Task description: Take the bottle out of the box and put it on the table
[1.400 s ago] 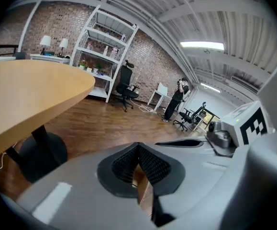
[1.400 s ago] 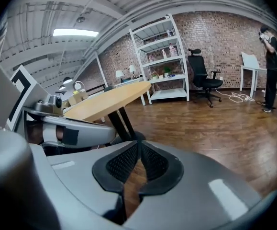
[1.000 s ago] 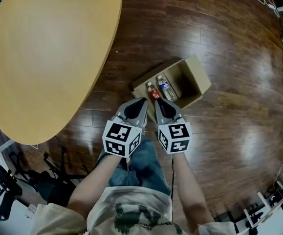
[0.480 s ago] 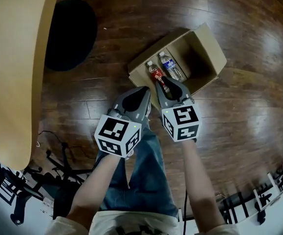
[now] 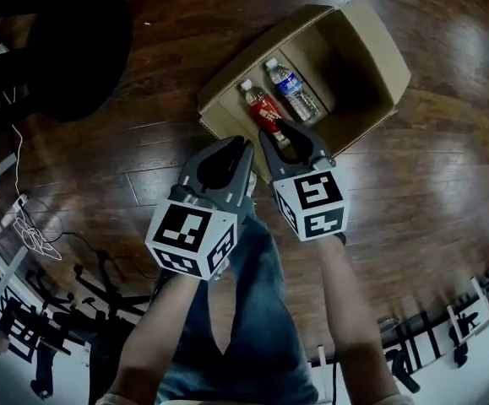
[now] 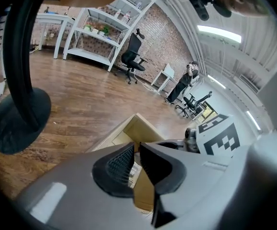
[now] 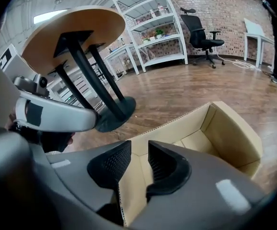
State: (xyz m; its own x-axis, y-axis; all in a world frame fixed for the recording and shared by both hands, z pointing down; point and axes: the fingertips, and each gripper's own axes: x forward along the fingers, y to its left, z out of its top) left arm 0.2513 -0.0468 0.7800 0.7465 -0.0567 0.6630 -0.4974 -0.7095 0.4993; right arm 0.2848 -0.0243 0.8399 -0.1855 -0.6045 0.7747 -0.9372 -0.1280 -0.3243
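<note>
An open cardboard box (image 5: 379, 53) stands on the wooden floor. Two bottles lie side by side in its left end, one with a red label (image 5: 261, 108) and one clear with a blue label (image 5: 295, 95). My right gripper (image 5: 271, 133) hangs over the box's near wall, just short of the red bottle. Its jaws (image 7: 139, 145) are opening, and between them only the box's inside (image 7: 224, 128) shows. My left gripper (image 5: 246, 144) is beside it, in front of the box. Its jaws (image 6: 136, 147) stand a narrow slit apart with nothing in them.
The round table's black foot (image 5: 75, 49) sits on the floor to the left, and its top (image 7: 71, 28) is above. Loose cables (image 5: 24, 226) lie at far left. The person's jeans (image 5: 244, 310) are below the grippers. Shelves and office chairs (image 6: 133, 56) stand far off.
Both grippers have come down toward the box, which now looks larger and closer. The tabletop has left the head view. The right jaws have parted.
</note>
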